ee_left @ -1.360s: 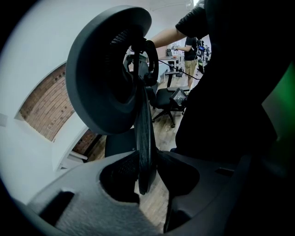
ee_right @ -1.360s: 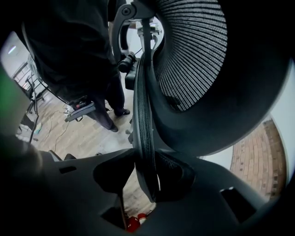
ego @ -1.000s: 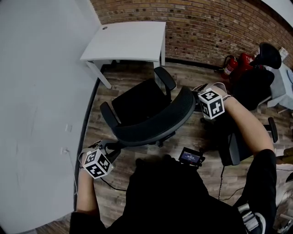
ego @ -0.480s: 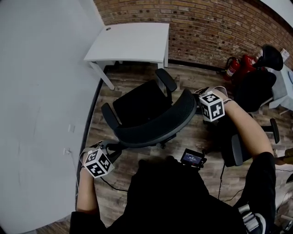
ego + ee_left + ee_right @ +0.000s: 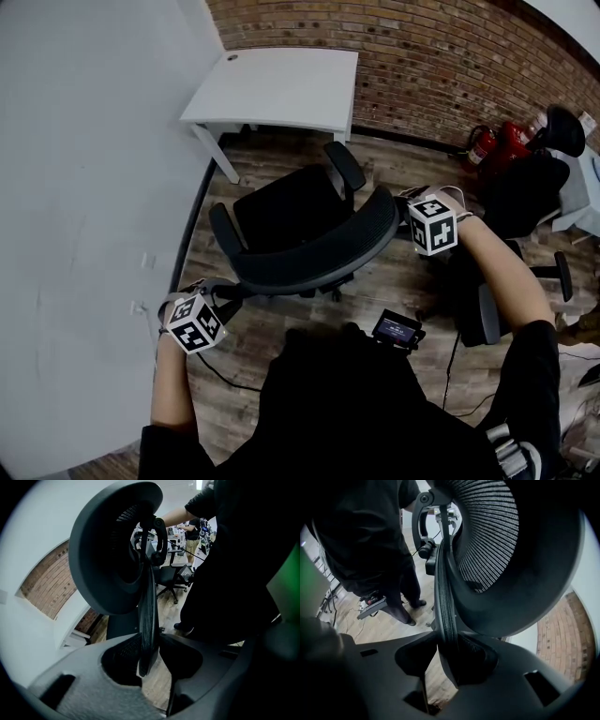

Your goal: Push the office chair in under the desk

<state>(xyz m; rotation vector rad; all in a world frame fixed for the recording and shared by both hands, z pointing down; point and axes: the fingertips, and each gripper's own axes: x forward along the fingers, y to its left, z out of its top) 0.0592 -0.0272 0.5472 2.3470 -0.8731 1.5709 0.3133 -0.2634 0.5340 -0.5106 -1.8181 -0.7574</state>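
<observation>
While left tool (image 5: 149, 654) and right tool (image 5: 451, 660) apparently clamp the office chair (image 5: 281, 217), the desk (image 5: 281, 89) stands near.

a red brick wall (image 5: 441, 56) meets a plain white wall (image 5: 84, 187), the floor (image 5: 403, 281) is brown wood planks, and two red fire extinguishers (image 5: 494, 145) stand by the bricks near a black chair (image 5: 525, 187).

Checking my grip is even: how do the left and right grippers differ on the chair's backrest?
The left gripper clamps the backrest at its left edge; the right gripper clamps its right edge. The left gripper sits back by the pale wall, the right gripper farther forward toward the desk. Both are shut on it.
</observation>
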